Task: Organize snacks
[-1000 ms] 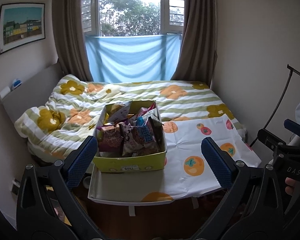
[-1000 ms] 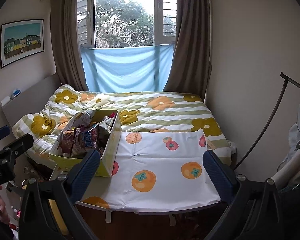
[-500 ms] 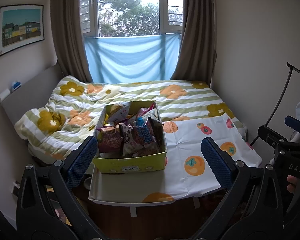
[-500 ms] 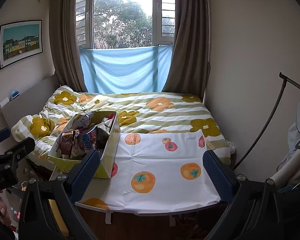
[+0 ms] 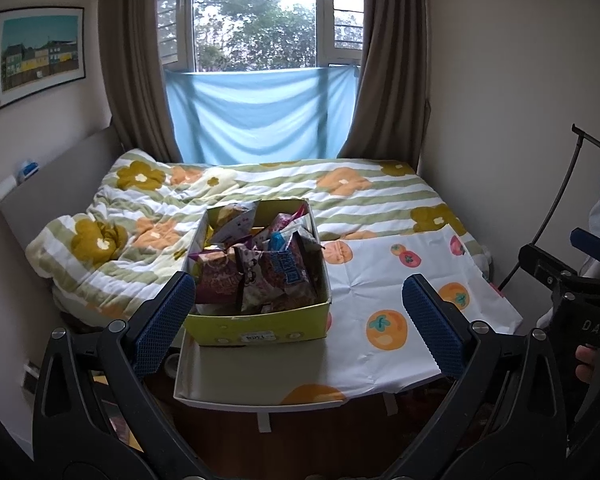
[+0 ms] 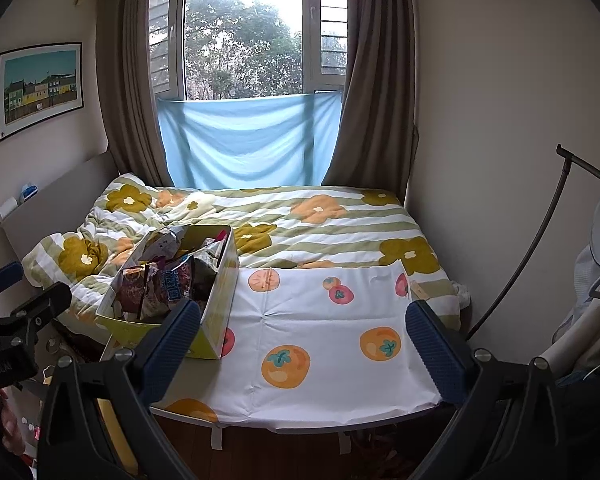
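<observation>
Not much readable here: my other claw (image 5: 588, 276) has "DAS" printed on its body, and the yellow box (image 5: 260, 330) wears a small white sticker with upside-down digits I can't make out.

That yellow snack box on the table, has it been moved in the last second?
No. The yellow snack box sits at the same spot on the white table, by the cloth's left edge; only the camera drifted slightly.

Left gripper (image 5: 298, 318), right gripper (image 6: 302, 348): black frames, silver screws, blue textured pads (image 5: 164, 322); white "DAS" lettering; bare fingertip skin.
</observation>
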A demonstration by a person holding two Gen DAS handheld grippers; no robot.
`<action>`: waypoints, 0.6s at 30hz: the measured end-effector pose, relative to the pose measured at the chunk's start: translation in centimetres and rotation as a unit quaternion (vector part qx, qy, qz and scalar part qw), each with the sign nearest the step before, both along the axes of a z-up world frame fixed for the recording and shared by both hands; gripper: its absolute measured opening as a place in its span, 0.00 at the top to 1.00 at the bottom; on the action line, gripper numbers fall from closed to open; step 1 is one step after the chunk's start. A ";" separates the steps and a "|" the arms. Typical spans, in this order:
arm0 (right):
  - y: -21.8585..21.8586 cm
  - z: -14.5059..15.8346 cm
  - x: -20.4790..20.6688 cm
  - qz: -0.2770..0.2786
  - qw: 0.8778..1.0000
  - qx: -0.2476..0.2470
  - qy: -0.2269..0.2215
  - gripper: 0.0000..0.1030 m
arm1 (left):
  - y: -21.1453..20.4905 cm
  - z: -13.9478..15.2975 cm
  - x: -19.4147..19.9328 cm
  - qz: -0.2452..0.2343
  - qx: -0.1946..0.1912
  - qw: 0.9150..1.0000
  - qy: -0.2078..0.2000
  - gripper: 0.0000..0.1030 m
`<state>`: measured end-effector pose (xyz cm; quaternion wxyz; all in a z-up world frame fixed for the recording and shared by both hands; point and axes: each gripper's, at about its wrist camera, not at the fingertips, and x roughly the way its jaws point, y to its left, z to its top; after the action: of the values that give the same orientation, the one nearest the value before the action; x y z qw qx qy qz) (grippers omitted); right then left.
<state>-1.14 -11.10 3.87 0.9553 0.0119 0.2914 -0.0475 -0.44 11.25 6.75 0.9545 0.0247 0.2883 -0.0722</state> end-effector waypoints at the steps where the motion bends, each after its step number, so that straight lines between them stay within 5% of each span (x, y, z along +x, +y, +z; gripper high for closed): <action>1: 0.0 0.0 0.0 0.000 1.000 0.000 0.000 0.01 | 0.0 0.0 0.0 0.000 0.001 1.000 0.000 0.00; 18: -0.2 -0.2 0.0 0.001 1.000 0.000 0.001 0.01 | -1.2 -0.3 -0.4 0.003 0.006 1.000 -0.012 0.00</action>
<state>-1.11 -11.26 3.71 0.9552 0.0116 0.2920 -0.0465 -0.81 10.07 6.43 0.9580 0.0306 0.2771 -0.0668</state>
